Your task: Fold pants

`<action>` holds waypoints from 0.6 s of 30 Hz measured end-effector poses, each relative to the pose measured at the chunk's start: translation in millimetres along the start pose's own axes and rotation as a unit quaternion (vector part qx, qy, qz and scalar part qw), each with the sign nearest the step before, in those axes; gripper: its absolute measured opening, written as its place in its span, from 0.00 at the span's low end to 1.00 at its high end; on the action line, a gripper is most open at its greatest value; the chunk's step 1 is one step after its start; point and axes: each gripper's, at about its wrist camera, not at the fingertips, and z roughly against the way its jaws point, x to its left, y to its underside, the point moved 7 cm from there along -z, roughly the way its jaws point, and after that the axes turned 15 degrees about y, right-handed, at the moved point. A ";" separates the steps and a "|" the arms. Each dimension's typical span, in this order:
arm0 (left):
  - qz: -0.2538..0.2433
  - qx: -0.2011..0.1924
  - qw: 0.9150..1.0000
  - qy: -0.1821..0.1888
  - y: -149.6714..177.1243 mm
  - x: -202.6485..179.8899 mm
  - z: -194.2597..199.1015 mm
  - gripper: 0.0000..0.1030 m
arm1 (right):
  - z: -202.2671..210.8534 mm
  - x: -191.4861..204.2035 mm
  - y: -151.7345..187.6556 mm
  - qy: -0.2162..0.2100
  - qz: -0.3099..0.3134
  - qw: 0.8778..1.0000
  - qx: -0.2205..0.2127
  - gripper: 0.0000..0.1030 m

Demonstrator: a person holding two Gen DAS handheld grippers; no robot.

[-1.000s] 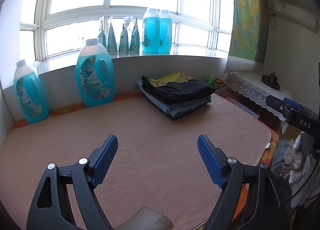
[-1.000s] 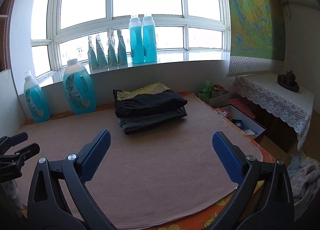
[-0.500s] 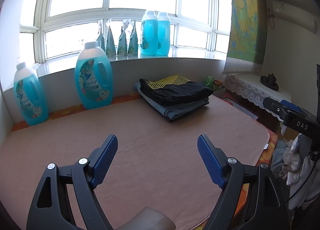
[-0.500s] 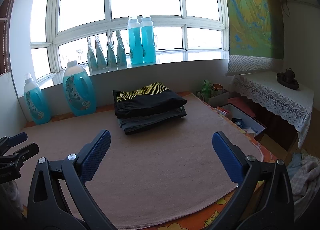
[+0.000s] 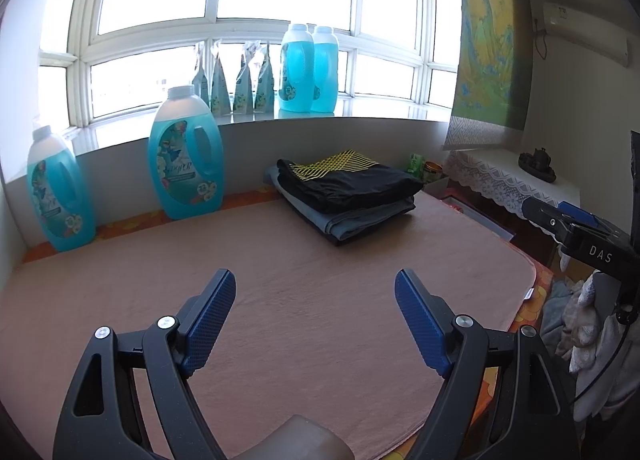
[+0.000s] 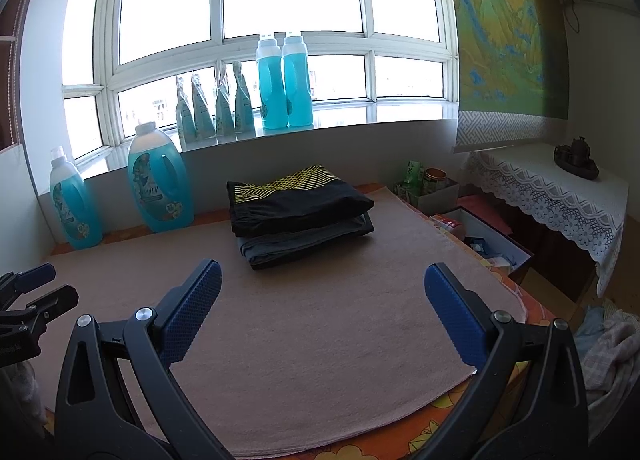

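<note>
A stack of folded pants lies at the far side of the table: a black pair with a yellow patterned band on top of a grey pair. My left gripper is open and empty, held above the pink mat near its front edge. My right gripper is open and empty, also above the mat. The right gripper's body shows at the right of the left wrist view; the left gripper's tips show at the left of the right wrist view.
Two large blue detergent bottles stand against the back wall left of the stack. More bottles and pouches line the windowsill. Boxes and a lace-covered side table sit to the right. Loose clothes lie right of the table.
Both views have drifted slightly; the folded stack sits a little lower and further left in the left wrist view. Both grippers stay open and empty.
</note>
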 end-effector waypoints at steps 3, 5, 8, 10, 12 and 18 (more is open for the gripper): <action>0.001 -0.001 1.000 -0.003 -0.4 0.5 1.0 0.80 | 1.0 0.1 0.9 0.001 -0.001 1.000 0.000 1.00; 0.001 -0.003 1.000 -0.005 -0.6 0.9 2.0 0.80 | 1.2 0.2 1.1 0.001 -0.001 1.000 0.000 1.00; -0.001 -0.004 1.000 -0.008 -0.7 1.8 2.4 0.80 | 2.9 3.2 -0.4 -0.001 0.000 1.000 0.001 1.00; -0.001 -0.005 1.000 -0.010 -0.4 1.9 2.4 0.80 | 3.2 3.3 0.1 -0.001 0.000 1.000 0.001 1.00; -0.002 -0.004 1.000 -0.009 -0.2 2.1 2.2 0.80 | 4.2 5.1 0.1 -0.002 0.000 1.000 0.002 1.00; -0.006 -0.007 1.000 -0.008 1.2 0.0 2.2 0.80 | 4.3 7.3 1.2 -0.004 0.000 1.000 0.003 1.00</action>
